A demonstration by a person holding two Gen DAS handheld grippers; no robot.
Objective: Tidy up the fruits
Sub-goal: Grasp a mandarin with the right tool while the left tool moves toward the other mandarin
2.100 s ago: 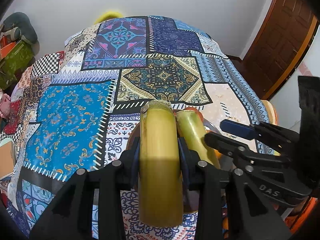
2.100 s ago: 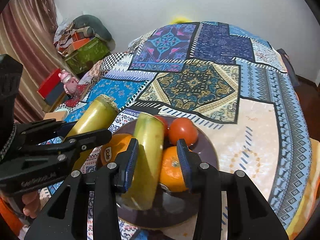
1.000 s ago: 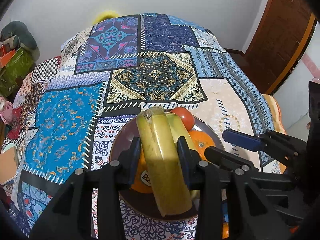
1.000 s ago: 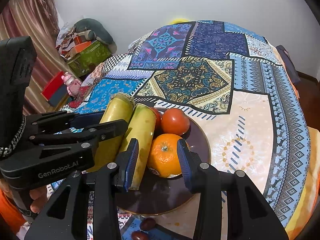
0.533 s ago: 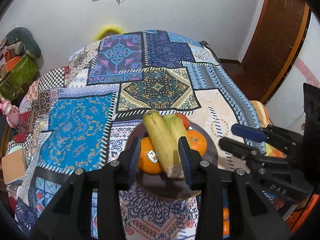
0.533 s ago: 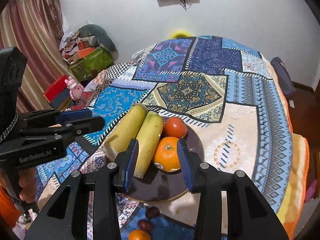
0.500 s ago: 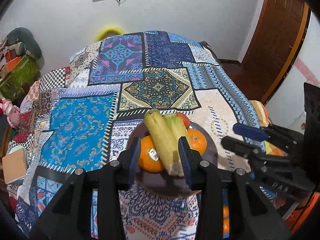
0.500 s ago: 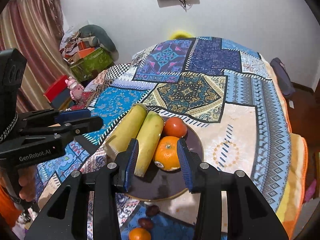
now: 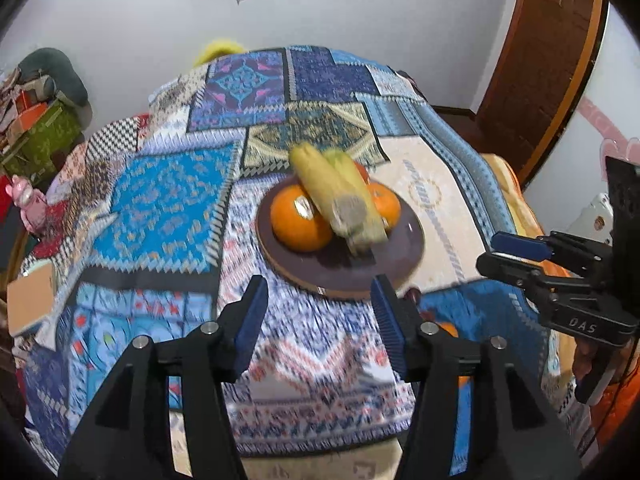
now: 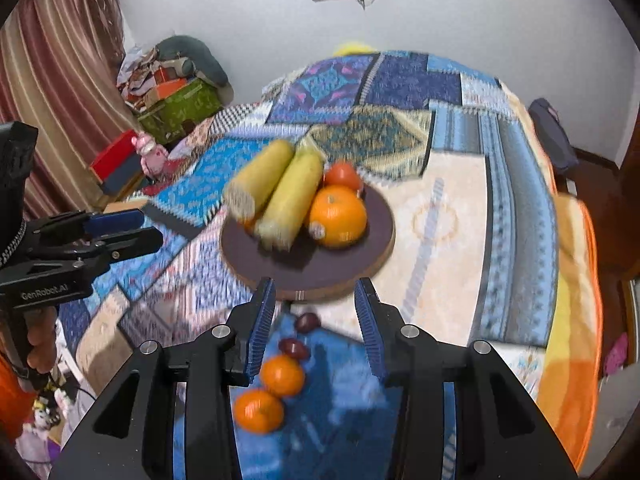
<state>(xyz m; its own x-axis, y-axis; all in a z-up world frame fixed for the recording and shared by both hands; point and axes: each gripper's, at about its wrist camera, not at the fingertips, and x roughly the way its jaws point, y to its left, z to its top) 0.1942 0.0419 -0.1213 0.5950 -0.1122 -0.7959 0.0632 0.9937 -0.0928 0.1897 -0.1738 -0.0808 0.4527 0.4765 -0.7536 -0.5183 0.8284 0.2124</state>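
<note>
Both the left gripper (image 9: pixel 318 312) and right gripper (image 10: pixel 314 318) hung released and empty, so the bananas (image 10: pixel 280 192), stacked loosely on the plate (image 10: pixel 360 256), could roll off.

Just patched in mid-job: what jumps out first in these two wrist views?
The dark round plate in the middle of the patchwork tablecloth, piled with two bananas lying over oranges and a red tomato. Nearer the camera, two loose oranges and two small dark fruits lie on the cloth. Both the right gripper and the left gripper are open and empty.
</note>
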